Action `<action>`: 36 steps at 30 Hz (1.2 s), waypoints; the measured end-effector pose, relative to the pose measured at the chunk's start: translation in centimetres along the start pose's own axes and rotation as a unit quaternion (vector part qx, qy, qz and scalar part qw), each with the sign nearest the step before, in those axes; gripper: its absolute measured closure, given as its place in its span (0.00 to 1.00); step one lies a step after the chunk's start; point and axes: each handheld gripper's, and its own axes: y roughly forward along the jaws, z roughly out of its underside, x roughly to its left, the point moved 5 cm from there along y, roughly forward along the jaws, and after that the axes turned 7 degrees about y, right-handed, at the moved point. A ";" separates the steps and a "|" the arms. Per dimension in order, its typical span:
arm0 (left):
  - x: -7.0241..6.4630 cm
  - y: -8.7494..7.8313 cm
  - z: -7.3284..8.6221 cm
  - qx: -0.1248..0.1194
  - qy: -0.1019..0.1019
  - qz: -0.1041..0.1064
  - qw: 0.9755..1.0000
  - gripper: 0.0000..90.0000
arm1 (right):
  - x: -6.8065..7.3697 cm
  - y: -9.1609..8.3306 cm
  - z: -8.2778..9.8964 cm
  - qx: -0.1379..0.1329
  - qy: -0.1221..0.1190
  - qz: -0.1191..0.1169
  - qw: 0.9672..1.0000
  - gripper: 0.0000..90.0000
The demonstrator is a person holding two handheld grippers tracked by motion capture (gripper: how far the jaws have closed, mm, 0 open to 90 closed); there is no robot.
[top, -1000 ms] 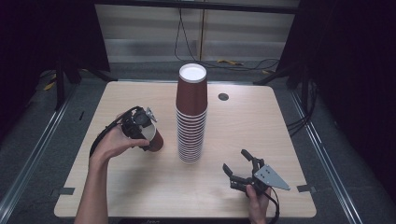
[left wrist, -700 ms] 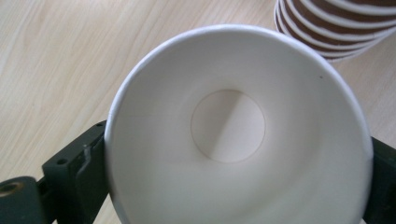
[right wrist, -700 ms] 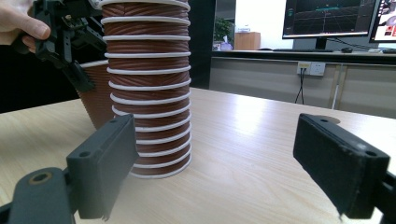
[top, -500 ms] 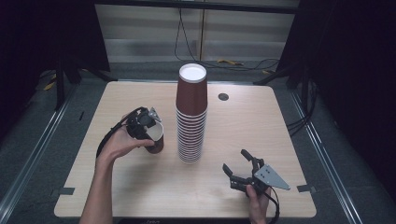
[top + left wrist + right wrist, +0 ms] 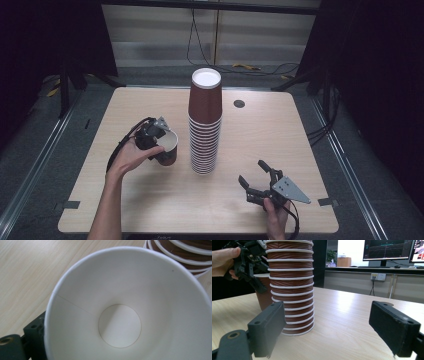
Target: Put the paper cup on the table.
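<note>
We find the left gripper [image 5: 159,141] clamped on a cup's [image 5: 168,148] rim, just left of the stack [image 5: 205,125] — the right gripper [image 5: 257,180], near right, gapes, holding nothing.

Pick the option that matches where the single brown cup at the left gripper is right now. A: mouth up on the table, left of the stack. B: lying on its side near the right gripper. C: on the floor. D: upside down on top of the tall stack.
A: the single cup stands mouth up at the left gripper, left of the stack.
</note>
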 end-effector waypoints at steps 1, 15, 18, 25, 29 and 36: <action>0.0 0.1 0.2 -0.003 -0.001 0.004 1.000 0.06 | 0.0 0.0 0.0 0.000 0.000 0.001 1.000 0.15; -0.7 1.2 3.2 -0.048 -0.043 0.000 0.998 0.17 | 0.0 0.1 0.0 0.000 0.001 0.004 1.000 0.15; -0.8 1.3 3.7 -0.049 -0.042 -0.008 0.998 0.17 | 0.0 0.0 0.0 -0.001 0.001 0.004 1.000 0.15; -1.0 1.0 5.5 -0.069 -0.070 -0.017 0.995 0.17 | 0.0 0.0 0.0 0.000 -0.001 0.006 1.000 0.15; -1.5 0.7 5.9 -0.086 -0.071 -0.025 0.993 0.18 | 0.0 0.0 0.0 0.000 -0.001 0.006 1.000 0.15; -2.6 -0.5 6.6 -0.131 -0.089 -0.048 0.986 0.18 | 0.0 0.0 0.0 -0.001 0.000 0.006 1.000 0.15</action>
